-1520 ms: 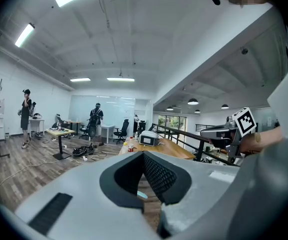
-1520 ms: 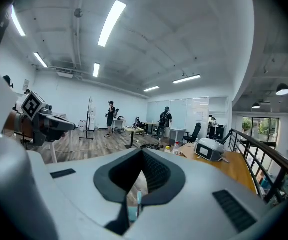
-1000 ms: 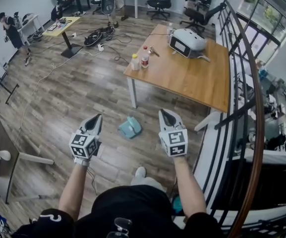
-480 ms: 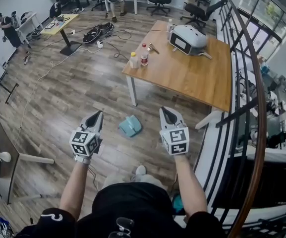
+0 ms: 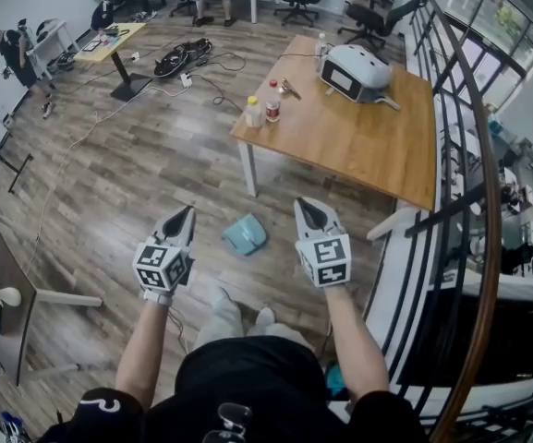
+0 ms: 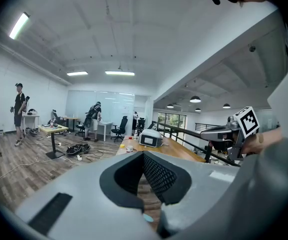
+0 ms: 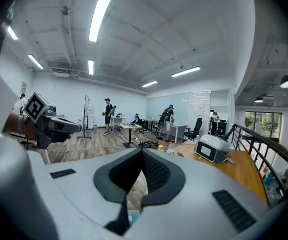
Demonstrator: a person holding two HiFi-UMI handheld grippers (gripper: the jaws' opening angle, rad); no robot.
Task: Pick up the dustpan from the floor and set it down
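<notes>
Currently you hold both tools out ahead of your waist, level with each other and well apart. Your left gripper (image 5: 183, 214) has its jaws pressed together at the tips, and its own view shows nothing between them, only the dark padded hollow behind the tips. Your right gripper (image 5: 305, 207) is the same: jaws together, nothing held.

The dustpan (image 5: 244, 235) is teal and lies on the wooden floor (image 5: 137, 173). In the head view it sits between the two grippers and slightly beyond their tips, touching neither. It is near the white leg (image 5: 248, 172) of the wooden surface (image 5: 358, 146), on the side facing you, and ahead of your feet. A small teal patch shows low in each gripper view, under the jaws.

On the wooden surface stand two small bottles (image 5: 260, 111) close to its near left corner and a white boxy device (image 5: 358, 70) toward its far edge. A dark railing (image 5: 465, 183) runs along your right side. Farther off, cables (image 5: 178, 61) lie coiled on the floor beside a small yellow desk (image 5: 107, 42), and a person (image 5: 12, 53) stands at the far left.
</notes>
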